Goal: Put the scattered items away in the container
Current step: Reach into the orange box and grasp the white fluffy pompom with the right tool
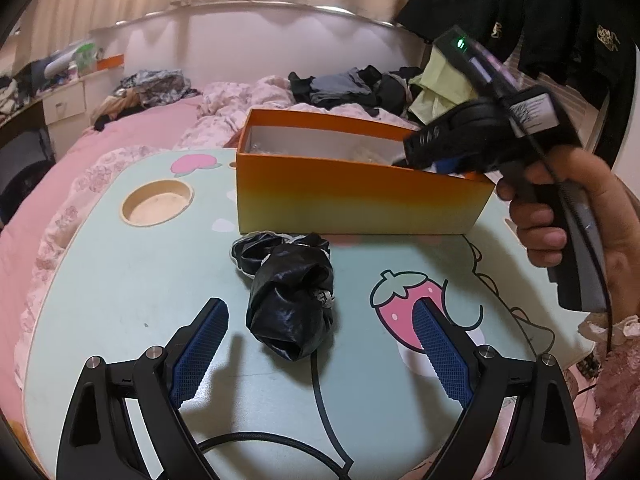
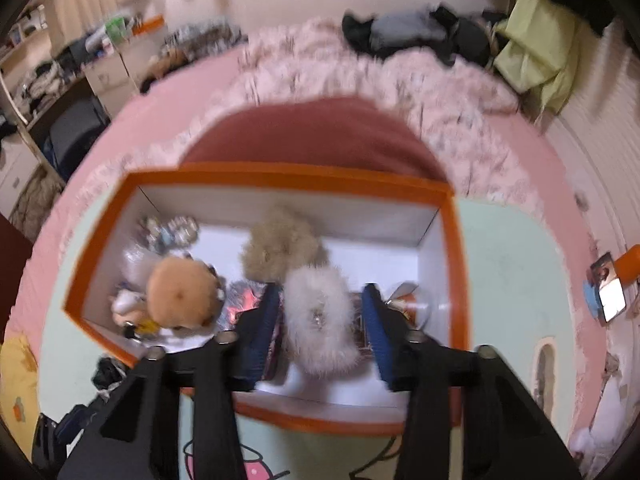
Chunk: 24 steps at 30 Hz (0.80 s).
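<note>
1 crumpled black bag (image 1: 290, 300) lies on the table (image 1: 120, 280), just short of the orange box (image 1: 352, 204), with bare tabletop to its left. The left gripper (image 1: 320, 306) gapes wide around the bag, not touching it. The right gripper (image 2: 322, 289) hangs over the box, its fingers narrow beside 1 white puff (image 2: 320, 320); whether they grip it I cannot tell. Inside the box also lie 1 beige puff (image 2: 280, 248) and 1 plush doll (image 2: 180, 292).

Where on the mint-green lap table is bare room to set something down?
The mint-green lap table is bare left of the black crumpled plastic bag, below the round cup recess. The orange cardboard box is crowded with fluffy items.
</note>
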### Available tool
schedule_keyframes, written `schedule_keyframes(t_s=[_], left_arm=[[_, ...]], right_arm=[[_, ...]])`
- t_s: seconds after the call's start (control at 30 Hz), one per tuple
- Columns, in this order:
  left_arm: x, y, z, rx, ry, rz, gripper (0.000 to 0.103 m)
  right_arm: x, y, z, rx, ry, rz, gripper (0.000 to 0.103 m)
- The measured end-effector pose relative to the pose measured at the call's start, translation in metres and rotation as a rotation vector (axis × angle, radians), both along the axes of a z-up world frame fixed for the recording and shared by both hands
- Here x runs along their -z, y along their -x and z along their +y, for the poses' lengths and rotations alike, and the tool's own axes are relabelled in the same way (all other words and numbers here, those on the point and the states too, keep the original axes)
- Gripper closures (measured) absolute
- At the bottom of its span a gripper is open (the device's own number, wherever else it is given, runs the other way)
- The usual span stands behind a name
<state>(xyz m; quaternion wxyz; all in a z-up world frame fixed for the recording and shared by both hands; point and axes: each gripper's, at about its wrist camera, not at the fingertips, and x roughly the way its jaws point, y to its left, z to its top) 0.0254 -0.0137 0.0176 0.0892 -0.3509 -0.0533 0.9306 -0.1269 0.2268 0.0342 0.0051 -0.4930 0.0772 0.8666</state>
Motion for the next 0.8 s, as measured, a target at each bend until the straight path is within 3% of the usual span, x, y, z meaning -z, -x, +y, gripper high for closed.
schedule_keyframes(t_s=[0.13,0.33,0.43,0.57,0.8], left_arm=[[0.000,0.000,0.001,-0.004,-0.003,0.000,0.010],[0.000,0.001,0.004,-0.008,0.003,-0.005,0.010],[0.001,0.002,0.004,-0.014,0.002,-0.008,0.010],[0.002,0.003,0.002,-0.025,-0.008,-0.012,0.010],[0.002,0.001,0.003,-0.031,0.005,-0.010,0.010]], right_arm=[[-0.002,-0.010,0.005,0.010,0.001,0.054,0.078],[-0.053,-0.062,0.008,0.013,0.087,0.287,0.078],[-0.065,-0.086,0.006,-0.054,0.152,0.331,0.078],[-0.044,-0.114,0.002,-0.091,0.192,0.307,0.078],[0.017,-0.123,-0.014,-0.006,0.159,0.211,0.078]])
